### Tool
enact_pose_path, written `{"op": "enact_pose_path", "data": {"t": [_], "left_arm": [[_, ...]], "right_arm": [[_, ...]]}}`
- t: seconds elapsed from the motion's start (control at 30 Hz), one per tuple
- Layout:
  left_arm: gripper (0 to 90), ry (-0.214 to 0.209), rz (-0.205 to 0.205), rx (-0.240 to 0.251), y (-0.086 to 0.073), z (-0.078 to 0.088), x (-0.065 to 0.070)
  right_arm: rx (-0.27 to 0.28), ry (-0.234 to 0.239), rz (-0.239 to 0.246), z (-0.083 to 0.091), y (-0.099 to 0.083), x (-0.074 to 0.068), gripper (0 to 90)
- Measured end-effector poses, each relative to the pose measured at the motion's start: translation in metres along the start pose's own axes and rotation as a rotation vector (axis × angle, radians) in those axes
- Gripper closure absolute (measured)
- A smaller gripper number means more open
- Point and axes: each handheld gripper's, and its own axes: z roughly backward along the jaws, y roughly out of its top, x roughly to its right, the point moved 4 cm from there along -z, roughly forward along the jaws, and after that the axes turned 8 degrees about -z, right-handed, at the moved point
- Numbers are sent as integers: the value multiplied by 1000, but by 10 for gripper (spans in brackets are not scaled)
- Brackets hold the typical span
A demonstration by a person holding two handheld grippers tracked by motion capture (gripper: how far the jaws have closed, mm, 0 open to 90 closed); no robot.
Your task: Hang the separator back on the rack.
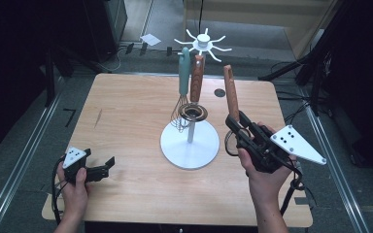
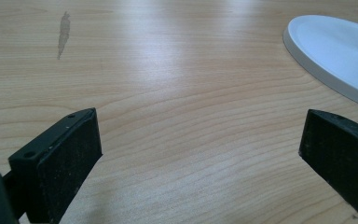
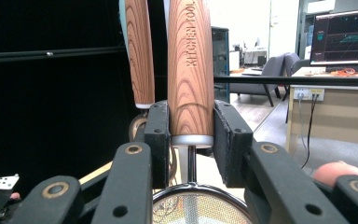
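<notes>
Right gripper (image 3: 191, 135) fingers (image 3: 158, 140): flat black pads clamped on either side of the wood-handled strainer (image 3: 190, 74), at the lower end of its handle, just above the metal collar. Handle is rounded, glossy, with strong reddish-brown grain and the lettering "KITCHENTOOL" running along it. Below the collar a thin metal stem leads to a round wire rim with fine mesh, partly seen at the bottom of the right gripper view. In the high view the strainer (image 1: 231, 94) is held off the table to the right of the white stand (image 1: 190, 143), handle pointing up and away from the person.

Left gripper (image 2: 200, 149) fingers (image 2: 70, 163): matt, slightly grainy black blocks standing wide apart, nothing between them, low over the table (image 2: 168, 84), a pale wood-grain surface with a small dark smear. In the high view it sits near the table's front left corner.

White stand: round, smooth disc base, slim post, spoked top. A whisk (image 1: 182, 87) with a teal handle and a second wood-handled utensil (image 1: 196, 80) hang from it, close together.
</notes>
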Motion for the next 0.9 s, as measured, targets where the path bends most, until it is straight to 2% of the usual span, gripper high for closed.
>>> {"op": "enact_pose_path", "data": {"t": [0.43, 0.57, 0.9], "left_arm": [[0, 0, 4, 1, 0, 0, 0], [0, 0, 7, 3, 0, 0, 0], [0, -3, 8, 4, 0, 0, -1]], "right_arm": [[24, 25, 26, -3, 10, -10, 710], [28, 18, 39, -6, 12, -12, 710], [17, 6, 33, -15, 14, -12, 710]]}}
